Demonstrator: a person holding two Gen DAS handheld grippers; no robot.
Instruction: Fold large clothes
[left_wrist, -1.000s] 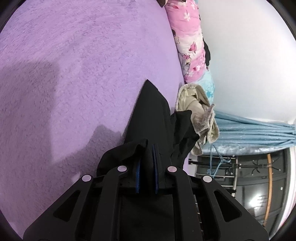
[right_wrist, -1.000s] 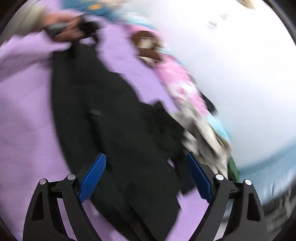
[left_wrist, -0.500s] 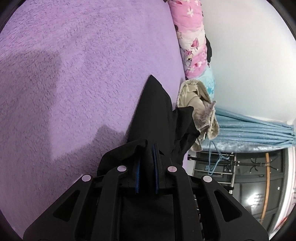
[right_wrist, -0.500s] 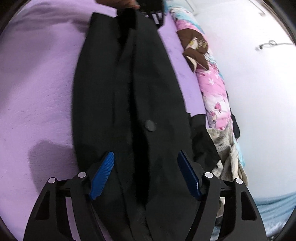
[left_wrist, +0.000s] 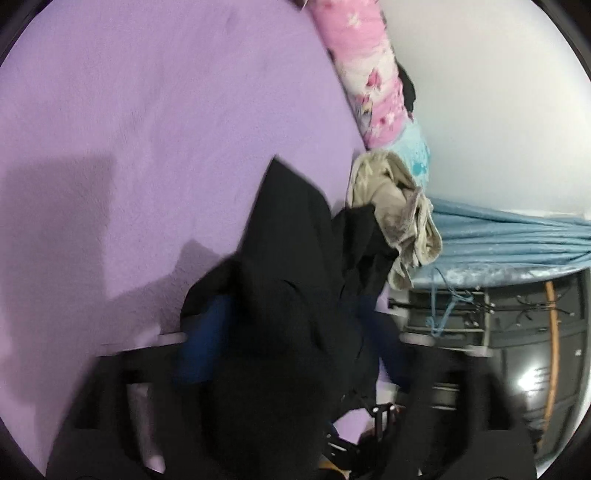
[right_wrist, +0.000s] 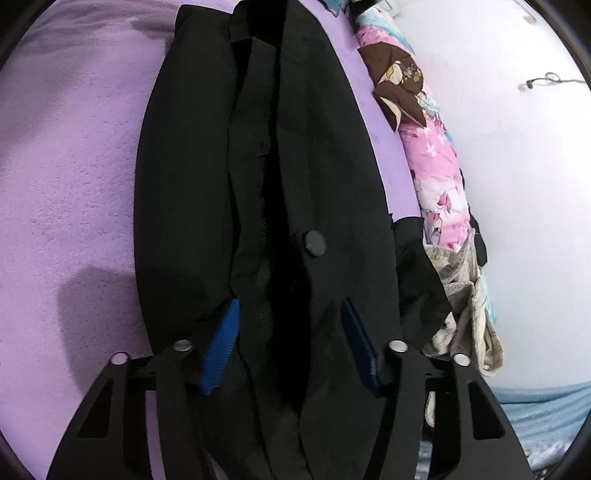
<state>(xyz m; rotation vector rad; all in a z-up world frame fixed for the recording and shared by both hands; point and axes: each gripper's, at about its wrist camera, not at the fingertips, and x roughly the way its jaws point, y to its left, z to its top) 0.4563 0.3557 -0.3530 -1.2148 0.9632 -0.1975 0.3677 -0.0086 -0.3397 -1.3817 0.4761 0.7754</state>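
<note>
1. A big black coat (right_wrist: 207, 177) lies flat on a purple bed (right_wrist: 66, 177). It is close to a pile of pink bedding (right_wrist: 436, 184) by the wall.
2. The coat's long side runs away from the right gripper (right_wrist: 291, 347). Its collar is at the far end and its bottom edge is near the gripper.
3. The right gripper's jaws are spread wide. They hover over the bottom edge and pinch nothing.
4. The left gripper (left_wrist: 295, 350) looks blurry. Its jaws seem spread, with black cloth bunched between them. I cannot tell if the cloth is gripped.
5. The coat looks soft, thick and floppy. It will likely sag and feel a bit heavy.
6. I think the best place to grab is the bottom edge, near the corners, or the shoulders.
7. 1 round button (right_wrist: 314, 243) sits near the middle, so the front faces up.
</note>
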